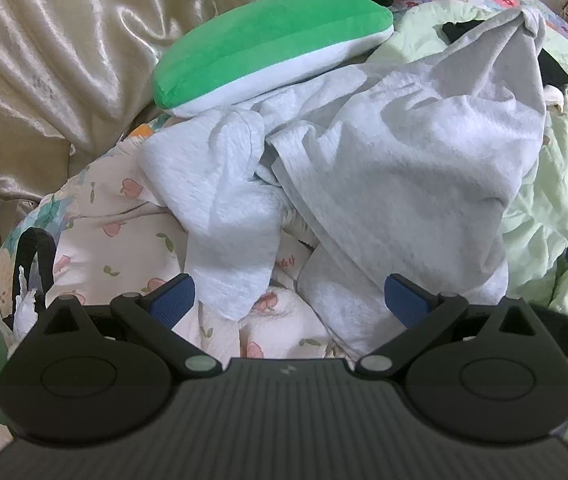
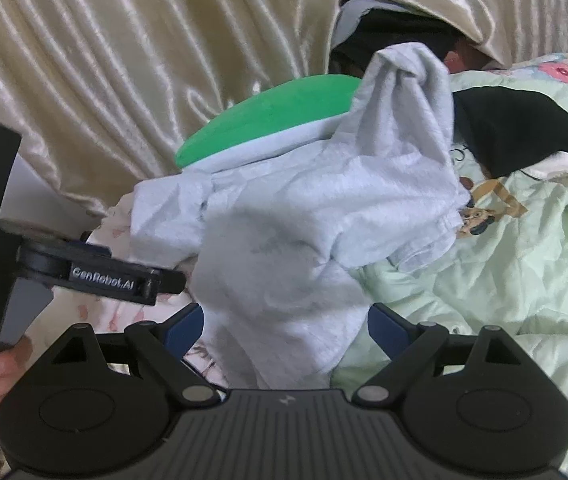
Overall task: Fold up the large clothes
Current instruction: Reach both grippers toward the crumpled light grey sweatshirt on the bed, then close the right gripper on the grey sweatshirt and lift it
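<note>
Both tongs spread, left tongs [image 1: 290, 300], right tongs [image 2: 286, 326], grey garment [image 1: 404, 152] bunched, shape unclear, partly hiding green cushion [image 1: 268, 40]

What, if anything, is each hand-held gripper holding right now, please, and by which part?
Nothing is held. The left hand-held gripper and the right hand-held gripper are both open, with the crumpled grey garment lying loose between their fingers, not pinched.
</note>
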Demonstrator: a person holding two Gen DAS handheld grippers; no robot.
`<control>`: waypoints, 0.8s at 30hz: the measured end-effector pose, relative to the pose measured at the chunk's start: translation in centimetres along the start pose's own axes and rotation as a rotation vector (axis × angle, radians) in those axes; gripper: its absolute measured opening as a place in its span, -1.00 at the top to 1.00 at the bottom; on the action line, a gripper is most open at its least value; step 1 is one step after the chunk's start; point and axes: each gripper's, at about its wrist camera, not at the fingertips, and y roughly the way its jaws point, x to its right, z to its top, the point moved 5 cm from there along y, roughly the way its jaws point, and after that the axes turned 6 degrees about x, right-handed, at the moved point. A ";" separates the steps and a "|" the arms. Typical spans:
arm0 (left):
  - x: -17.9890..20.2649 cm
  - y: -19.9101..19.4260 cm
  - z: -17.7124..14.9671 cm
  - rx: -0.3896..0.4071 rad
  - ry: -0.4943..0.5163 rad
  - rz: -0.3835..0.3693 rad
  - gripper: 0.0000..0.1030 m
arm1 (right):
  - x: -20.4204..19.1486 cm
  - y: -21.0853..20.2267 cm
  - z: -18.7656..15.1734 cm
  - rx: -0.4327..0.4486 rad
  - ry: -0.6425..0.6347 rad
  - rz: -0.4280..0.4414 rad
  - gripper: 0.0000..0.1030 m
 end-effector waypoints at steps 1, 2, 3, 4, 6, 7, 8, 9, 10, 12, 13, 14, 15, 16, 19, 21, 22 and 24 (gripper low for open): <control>0.0 0.2 0.0 -0.005 0.000 0.002 -1.00 | 0.1 0.0 0.0 0.005 -0.004 -0.007 -0.75; -0.1 0.5 0.0 -0.010 0.000 0.004 -1.00 | 0.1 0.0 0.1 0.010 -0.008 -0.014 -0.75; -0.1 0.6 0.0 -0.014 -0.001 0.004 -1.00 | 0.2 0.0 0.1 0.015 -0.012 -0.021 -0.75; -0.1 0.8 -0.1 -0.018 -0.002 0.005 -1.00 | 0.3 0.0 0.1 0.018 -0.013 -0.026 -0.75; -0.2 1.2 -0.1 -0.025 -0.006 0.005 -1.00 | 0.7 0.3 0.1 0.020 -0.005 -0.024 -0.75; -0.2 1.4 -0.2 -0.027 -0.008 0.005 -1.00 | 0.9 0.3 0.2 0.021 0.001 -0.020 -0.75; -0.3 1.6 -0.2 -0.029 -0.011 0.005 -1.00 | 1.1 0.4 0.3 0.024 0.009 -0.016 -0.75; -0.5 1.7 -0.2 -0.029 -0.017 0.006 -1.00 | 1.5 0.6 0.5 0.019 0.022 -0.016 -0.75; -0.6 1.9 -0.2 -0.026 -0.022 0.006 -1.00 | 2.1 0.9 0.9 0.002 0.038 -0.018 -0.75; -0.7 2.3 0.0 -0.007 -0.031 -0.002 -1.00 | 3.1 1.5 1.7 -0.031 0.071 -0.024 -0.87; -0.8 2.5 0.1 0.003 -0.035 -0.006 -1.00 | 3.6 1.9 2.2 -0.051 0.085 -0.027 -0.89; -0.9 2.8 0.2 0.013 -0.040 -0.010 -1.00 | 4.1 2.5 2.8 -0.076 0.094 -0.031 -0.88; -1.0 3.0 0.2 0.023 -0.044 -0.014 -1.00 | 4.7 3.1 3.4 -0.101 0.103 -0.034 -0.89; -1.0 3.2 0.3 0.032 -0.048 -0.018 -1.00 | 5.2 3.7 4.1 -0.117 0.112 -0.041 -0.88; -1.1 3.5 0.5 0.057 -0.060 -0.040 -1.00 | 7.7 5.5 5.9 -0.111 0.149 -0.097 -0.89; -0.9 3.5 0.8 0.080 -0.067 -0.051 -1.00 | 9.3 6.7 7.0 -0.102 0.175 -0.130 -0.89; -0.8 3.4 0.8 0.092 -0.067 -0.055 -1.00 | 10.0 7.4 7.6 -0.098 0.183 -0.145 -0.89; -0.6 3.2 1.0 0.115 -0.067 -0.063 -1.00 | 11.1 8.8 8.4 -0.091 0.176 -0.169 -0.89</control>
